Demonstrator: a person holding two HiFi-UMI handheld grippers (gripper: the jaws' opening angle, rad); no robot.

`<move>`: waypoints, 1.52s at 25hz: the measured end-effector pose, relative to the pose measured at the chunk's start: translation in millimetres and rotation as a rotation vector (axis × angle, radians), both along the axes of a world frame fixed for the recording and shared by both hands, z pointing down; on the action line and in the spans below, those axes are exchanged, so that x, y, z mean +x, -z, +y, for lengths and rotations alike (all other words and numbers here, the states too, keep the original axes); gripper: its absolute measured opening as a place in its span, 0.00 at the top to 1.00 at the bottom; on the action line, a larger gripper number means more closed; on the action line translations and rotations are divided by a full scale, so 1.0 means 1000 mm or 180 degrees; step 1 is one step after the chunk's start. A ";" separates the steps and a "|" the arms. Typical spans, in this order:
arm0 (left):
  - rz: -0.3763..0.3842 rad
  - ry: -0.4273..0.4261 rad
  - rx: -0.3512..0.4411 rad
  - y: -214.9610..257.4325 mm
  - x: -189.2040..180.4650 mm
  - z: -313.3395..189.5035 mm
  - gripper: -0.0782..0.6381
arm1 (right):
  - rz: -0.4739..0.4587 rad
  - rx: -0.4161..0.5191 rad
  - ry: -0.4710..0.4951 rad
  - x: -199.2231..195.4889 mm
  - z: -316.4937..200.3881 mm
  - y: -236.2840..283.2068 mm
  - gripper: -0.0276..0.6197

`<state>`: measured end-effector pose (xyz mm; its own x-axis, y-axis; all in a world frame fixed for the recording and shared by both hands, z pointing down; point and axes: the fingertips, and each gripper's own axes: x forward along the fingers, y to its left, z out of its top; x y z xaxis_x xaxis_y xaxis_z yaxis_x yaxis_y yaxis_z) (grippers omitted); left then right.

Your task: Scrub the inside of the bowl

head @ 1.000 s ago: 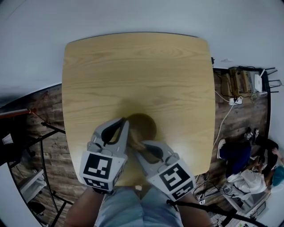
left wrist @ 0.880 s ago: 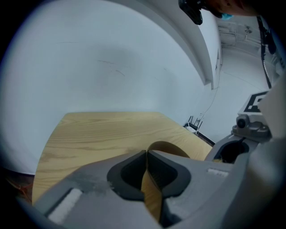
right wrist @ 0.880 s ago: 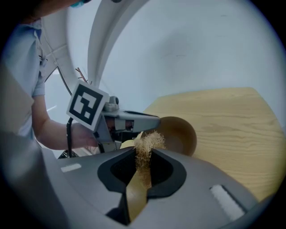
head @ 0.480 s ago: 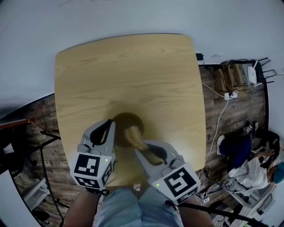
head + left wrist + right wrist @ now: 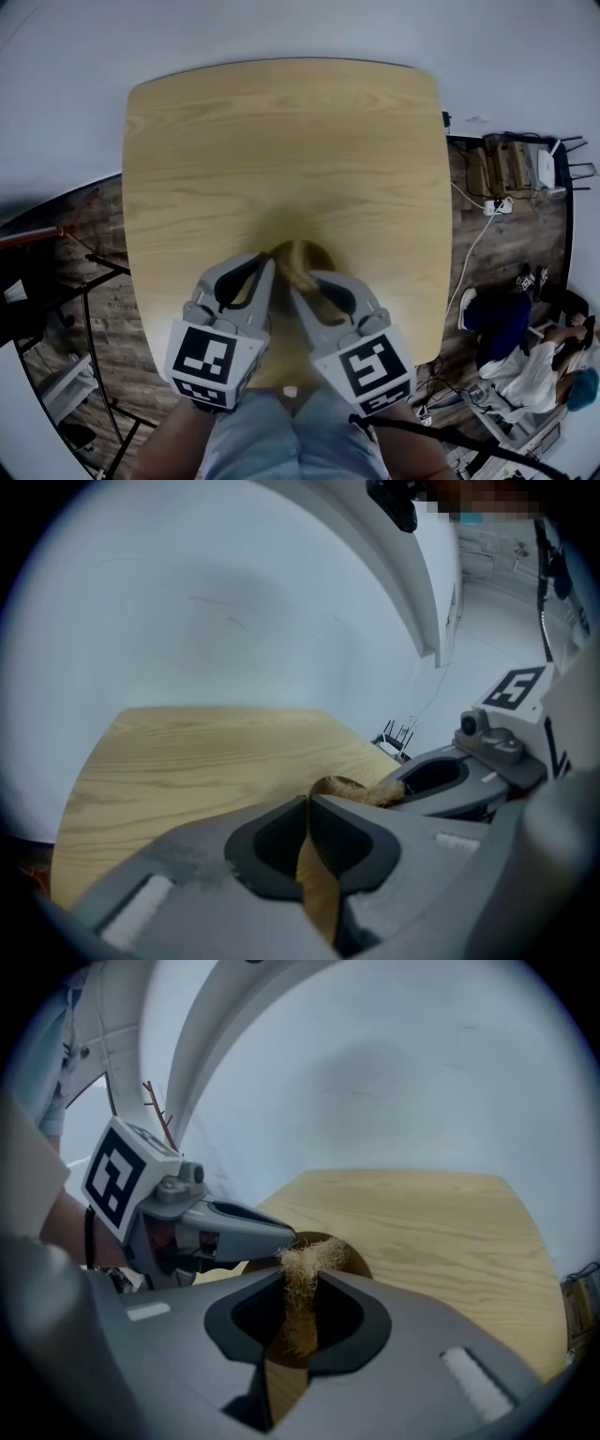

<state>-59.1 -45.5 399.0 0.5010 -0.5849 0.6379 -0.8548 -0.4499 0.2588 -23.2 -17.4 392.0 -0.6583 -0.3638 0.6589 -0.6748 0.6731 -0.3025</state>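
A small brown wooden bowl [image 5: 309, 255] rests on the light wooden table [image 5: 281, 150] near its front edge, mostly covered by both grippers. My left gripper [image 5: 265, 267] is shut on the bowl's thin near wall [image 5: 317, 883], the rim [image 5: 330, 783] curving just past its tips. My right gripper [image 5: 300, 286] is shut on a tan fibrous scrubber [image 5: 302, 1283], whose tuft pokes over the bowl [image 5: 342, 1252]. In the left gripper view, the scrubber [image 5: 394, 791] lies against the rim beside the right gripper [image 5: 441, 778]. The left gripper [image 5: 230, 1227] reaches in from the left in the right gripper view.
The table's far half [image 5: 281, 122] is bare wood. On the floor at the right lie a white cable and power strip [image 5: 492, 211], a rack [image 5: 511, 169] and a seated person [image 5: 525, 361]. A dark metal stand [image 5: 89, 281] is at the left.
The two grippers have drawn closer together over the bowl, covering more of it. The scrubber has shifted toward the bowl's far side.
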 end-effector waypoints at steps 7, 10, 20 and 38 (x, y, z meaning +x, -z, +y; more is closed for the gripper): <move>0.0005 -0.0092 0.0014 0.002 -0.002 -0.001 0.84 | 0.0006 -0.0045 0.0386 -0.024 0.007 -0.005 0.86; 0.0016 -0.0095 -0.0001 0.001 -0.002 -0.001 0.84 | -0.0014 -0.0126 0.0521 -0.030 0.013 -0.007 0.86; 0.0011 0.0061 0.0015 0.000 -0.018 -0.012 0.84 | -0.0245 -0.0332 0.0816 -0.038 0.042 0.002 0.87; -0.0322 -0.0012 0.0092 0.007 -0.012 -0.013 0.84 | 0.0038 0.0301 0.0537 0.001 0.015 0.029 0.86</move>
